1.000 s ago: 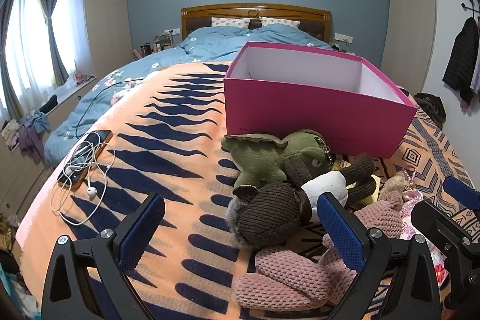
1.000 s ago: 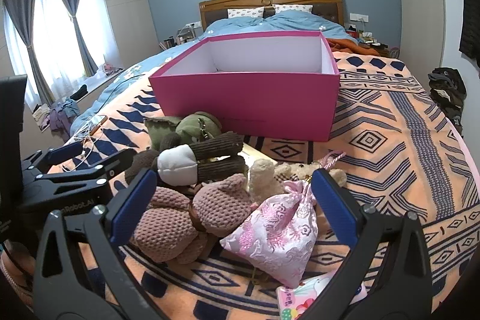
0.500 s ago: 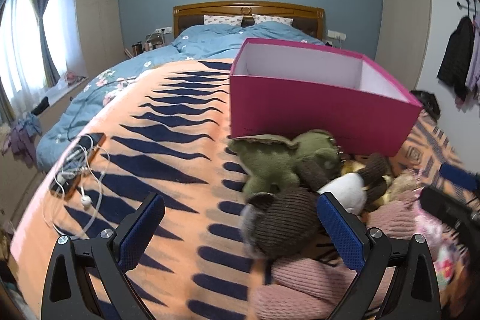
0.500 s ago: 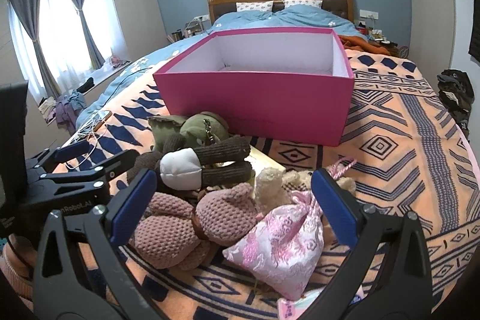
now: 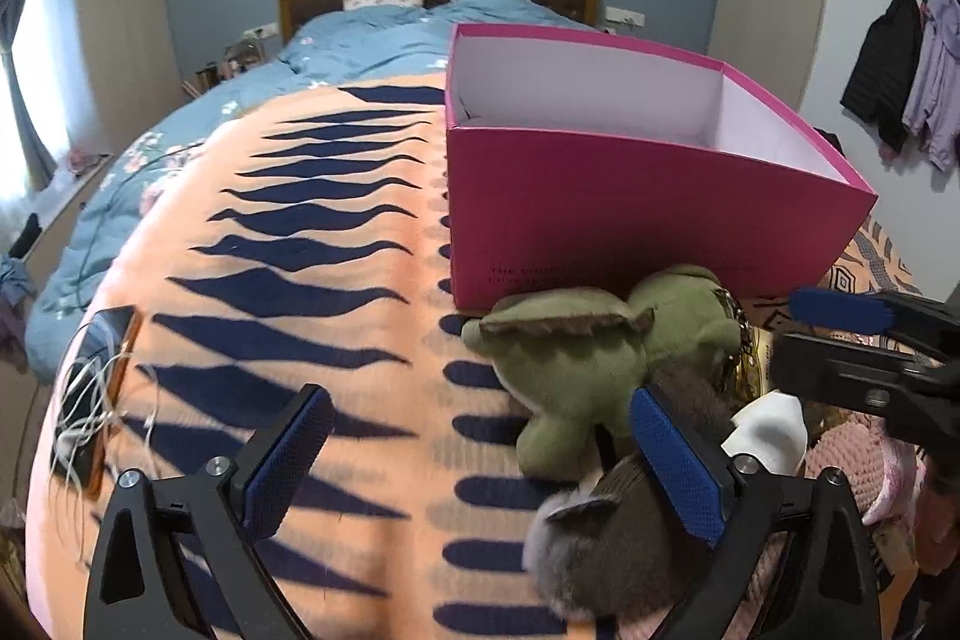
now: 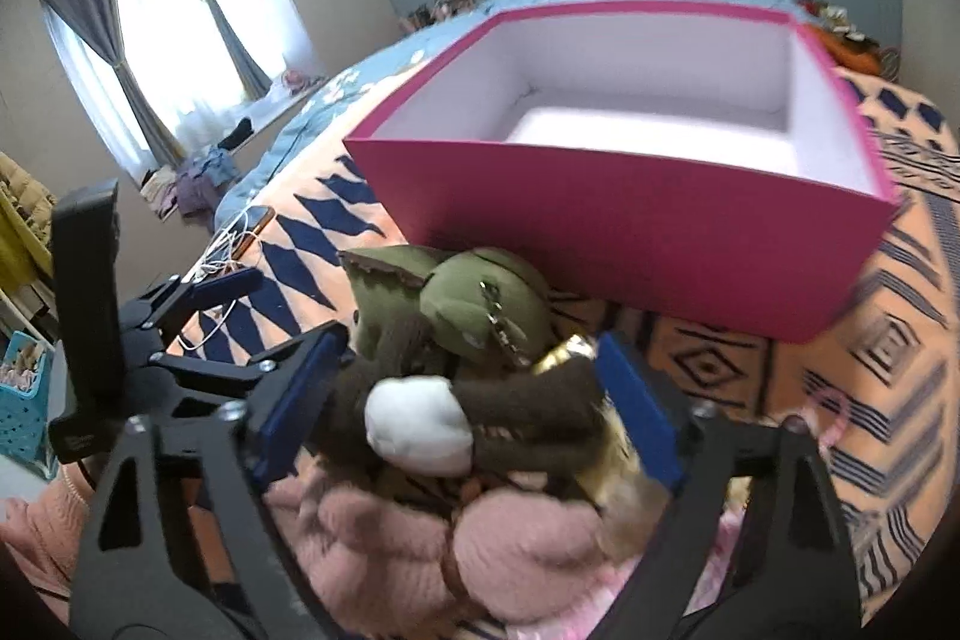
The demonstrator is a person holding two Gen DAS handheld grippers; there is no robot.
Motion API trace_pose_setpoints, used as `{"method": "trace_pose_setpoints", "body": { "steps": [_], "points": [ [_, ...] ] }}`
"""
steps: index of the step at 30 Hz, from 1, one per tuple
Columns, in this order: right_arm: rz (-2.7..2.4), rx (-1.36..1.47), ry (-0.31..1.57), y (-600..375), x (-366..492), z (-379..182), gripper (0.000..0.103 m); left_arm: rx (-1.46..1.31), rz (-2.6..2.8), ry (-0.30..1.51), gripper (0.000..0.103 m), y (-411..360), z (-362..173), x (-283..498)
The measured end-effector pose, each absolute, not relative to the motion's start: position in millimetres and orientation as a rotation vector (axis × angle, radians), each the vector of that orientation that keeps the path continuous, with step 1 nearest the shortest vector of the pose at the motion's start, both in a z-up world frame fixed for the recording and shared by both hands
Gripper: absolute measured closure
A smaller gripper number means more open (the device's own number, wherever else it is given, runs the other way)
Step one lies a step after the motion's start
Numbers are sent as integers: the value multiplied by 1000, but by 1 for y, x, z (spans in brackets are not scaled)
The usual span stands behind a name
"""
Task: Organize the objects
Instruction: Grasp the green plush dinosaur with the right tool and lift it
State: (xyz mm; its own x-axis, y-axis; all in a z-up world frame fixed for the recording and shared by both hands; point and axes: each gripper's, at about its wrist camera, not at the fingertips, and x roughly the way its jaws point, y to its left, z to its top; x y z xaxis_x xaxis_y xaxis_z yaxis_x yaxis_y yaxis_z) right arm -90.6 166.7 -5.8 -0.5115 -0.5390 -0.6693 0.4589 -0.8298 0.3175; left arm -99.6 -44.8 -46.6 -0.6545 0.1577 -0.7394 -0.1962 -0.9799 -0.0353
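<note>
Your right hand-held gripper (image 6: 474,400) straddles the brown corduroy plush toy (image 6: 504,412) (jaws wide), near the empty pink cardboard box (image 6: 630,214); your left hand-held gripper (image 5: 480,454) gapes wide too.

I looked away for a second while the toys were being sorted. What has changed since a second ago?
The right gripper has moved forward from the floral pouch; its open fingers now straddle the brown plush toy, not yet closed. The left gripper shifted forward and left, staying open over the blanket. The pink box, green plush and pink plush have not moved.
</note>
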Motion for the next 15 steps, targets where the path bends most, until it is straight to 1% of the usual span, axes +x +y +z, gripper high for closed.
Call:
{"method": "trace_pose_setpoints", "body": {
  "steps": [2,3,4,5,8,11,12,13,14,15],
  "points": [
    [-2288,1130,-156,161,-104,-12,32,-1213,2655,75,10,-44,-49,-107],
    [-2270,1153,-172,159,-110,-16,34,-1223,2636,75,12,-44,-50,-110],
    [-2251,1188,-198,158,-118,-21,37,-1237,2612,71,17,-45,-51,-113],
    [-2244,1209,-211,157,-123,-22,41,-1252,2585,62,18,-45,-53,-117],
    [-2218,1263,-232,154,-136,-30,41,-1262,2521,31,21,-45,-56,-123],
    [-2220,1270,-197,151,-140,-30,41,-1271,2446,14,28,-40,-56,-125],
    [-2219,1272,-193,150,-142,-30,41,-1285,2422,12,31,-37,-58,-126],
    [-2217,1277,-190,150,-143,-31,41,-1301,2393,18,36,-32,-61,-127],
    [-2215,1279,-190,149,-145,-32,42,-1302,2376,25,38,-28,-63,-127],
    [-2212,1278,-184,148,-145,-32,43,-1303,2384,49,38,-24,-63,-127]
  ]
}}
